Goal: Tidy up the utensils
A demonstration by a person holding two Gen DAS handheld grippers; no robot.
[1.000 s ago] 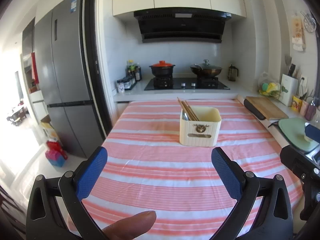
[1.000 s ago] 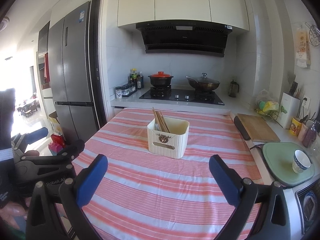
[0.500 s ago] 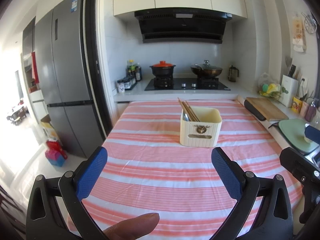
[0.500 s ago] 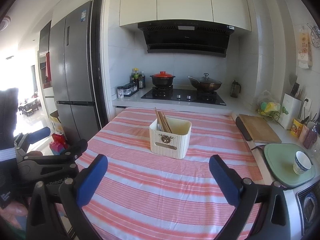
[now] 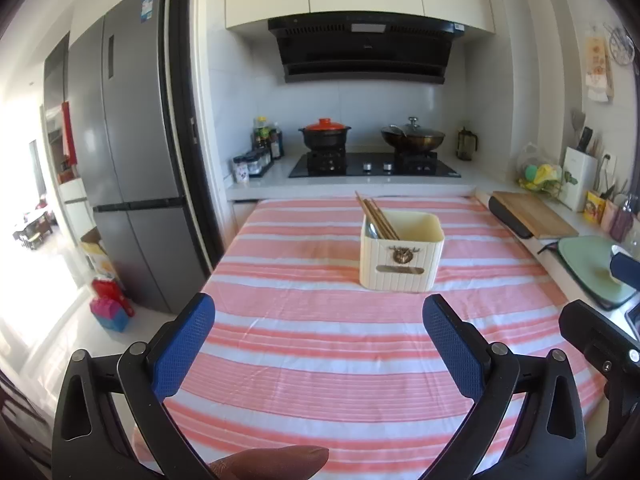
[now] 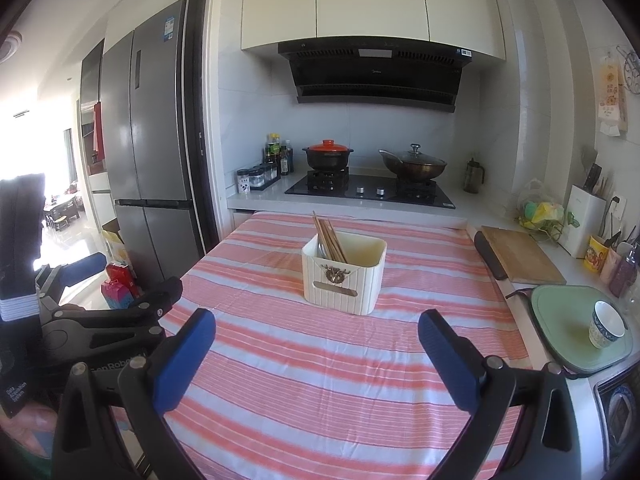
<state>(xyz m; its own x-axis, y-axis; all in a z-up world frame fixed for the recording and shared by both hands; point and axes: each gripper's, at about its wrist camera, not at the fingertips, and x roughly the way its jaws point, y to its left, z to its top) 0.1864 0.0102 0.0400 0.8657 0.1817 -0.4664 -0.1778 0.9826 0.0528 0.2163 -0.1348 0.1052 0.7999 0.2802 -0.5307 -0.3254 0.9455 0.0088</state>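
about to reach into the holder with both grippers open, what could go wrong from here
The chopsticks lean to one side of the holder, bunched together; a grab may catch several or scatter them. The holder stands free on the cloth, so a sideways nudge might tip or slide it. The left gripper and right gripper sit close together and could collide.

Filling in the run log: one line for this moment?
left gripper: open, empty | right gripper: open, empty | chopsticks: in cream holder | holder on striped cloth
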